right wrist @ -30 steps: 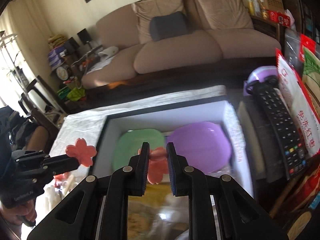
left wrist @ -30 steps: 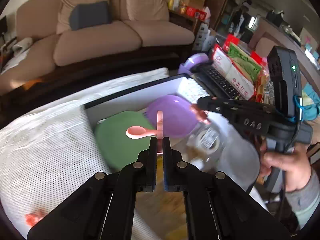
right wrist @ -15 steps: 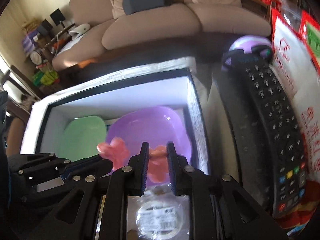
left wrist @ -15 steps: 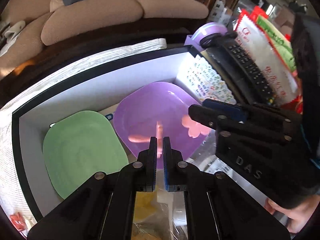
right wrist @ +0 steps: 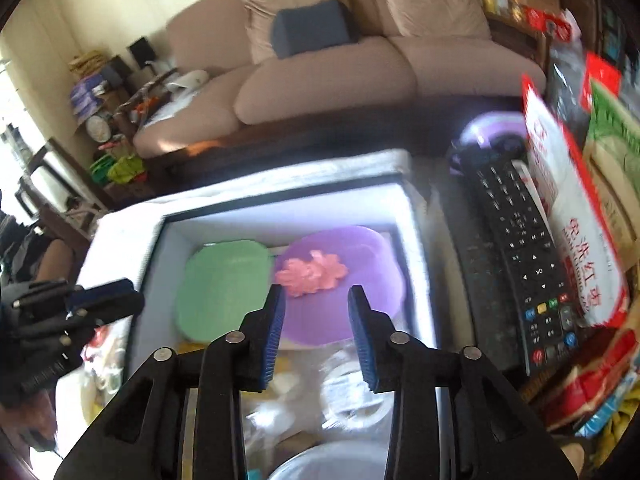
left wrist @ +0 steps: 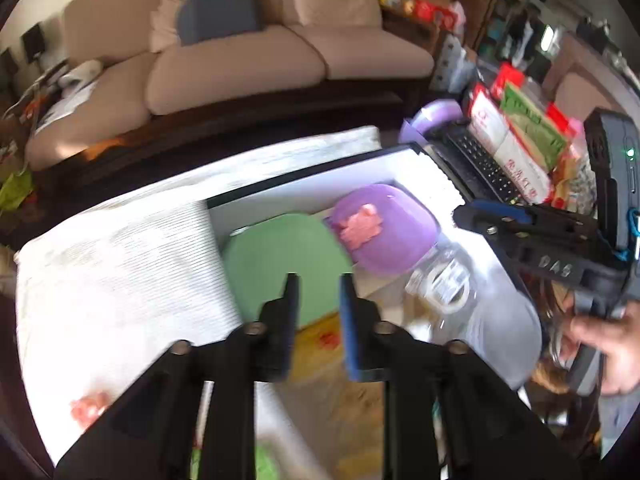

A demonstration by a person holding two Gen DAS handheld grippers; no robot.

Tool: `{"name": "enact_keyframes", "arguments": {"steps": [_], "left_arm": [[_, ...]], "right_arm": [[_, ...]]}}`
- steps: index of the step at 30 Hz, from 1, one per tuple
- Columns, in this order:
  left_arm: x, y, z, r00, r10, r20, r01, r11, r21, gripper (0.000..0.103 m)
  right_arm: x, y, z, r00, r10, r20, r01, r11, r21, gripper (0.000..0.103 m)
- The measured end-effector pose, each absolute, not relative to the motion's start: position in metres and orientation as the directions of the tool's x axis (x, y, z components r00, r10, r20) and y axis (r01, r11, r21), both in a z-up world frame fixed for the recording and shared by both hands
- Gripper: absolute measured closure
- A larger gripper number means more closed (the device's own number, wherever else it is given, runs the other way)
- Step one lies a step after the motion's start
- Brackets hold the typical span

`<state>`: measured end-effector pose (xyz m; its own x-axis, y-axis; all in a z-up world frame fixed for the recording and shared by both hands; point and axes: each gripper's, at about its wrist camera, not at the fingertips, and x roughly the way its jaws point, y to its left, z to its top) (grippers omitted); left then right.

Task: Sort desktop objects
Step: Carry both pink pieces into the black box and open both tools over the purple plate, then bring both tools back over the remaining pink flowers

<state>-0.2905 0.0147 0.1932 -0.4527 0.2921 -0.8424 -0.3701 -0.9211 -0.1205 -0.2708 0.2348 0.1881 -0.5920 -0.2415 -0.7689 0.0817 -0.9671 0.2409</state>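
Over the white box I hold both grippers, and each stands spread with nothing between its pads. My left gripper hangs above the green plate; my right gripper hangs above the purple plate, which sits at 3 o'clock of the green one. On the purple plate lie the pink flower-shaped pieces, lumped together at about 10 o'clock of its middle; blur keeps me from counting them.

Risk 1: the 2 tools are near each other over 1 box, so a careless pull back could knock them together or clip the box wall. Risk 2: the clear bag with the tape roll lies just at 6 o'clock of the purple plate, and a low fingertip could snag it. Risk 3: the pieces look light, so a nudge to the plate may scatter them.

Against 1 second ago, each gripper was pinching a pink piece and now neither does. Both sets of jaws have just been opening, and the pieces now rest on the purple plate. At 7 o'clock in the left view another pink piece waits on the white cloth.
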Motion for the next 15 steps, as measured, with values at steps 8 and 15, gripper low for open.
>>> {"name": "enact_keyframes", "arguments": {"steps": [8,15], "left_arm": [[-0.232,-0.168,0.200,-0.483,0.144,-0.864,-0.192,-0.980,-0.057,0.054],[-0.212,-0.299,0.147,-0.448,0.054,-0.892,-0.017,-0.999,-0.052,0.054]], "right_arm": [[-0.220,0.132,0.228,-0.591,-0.385,-0.709,0.291,-0.921,0.258,0.052],[-0.207,-0.004,0.225,-0.523,-0.457,-0.719,0.463,-0.861,0.211,0.048]]}}
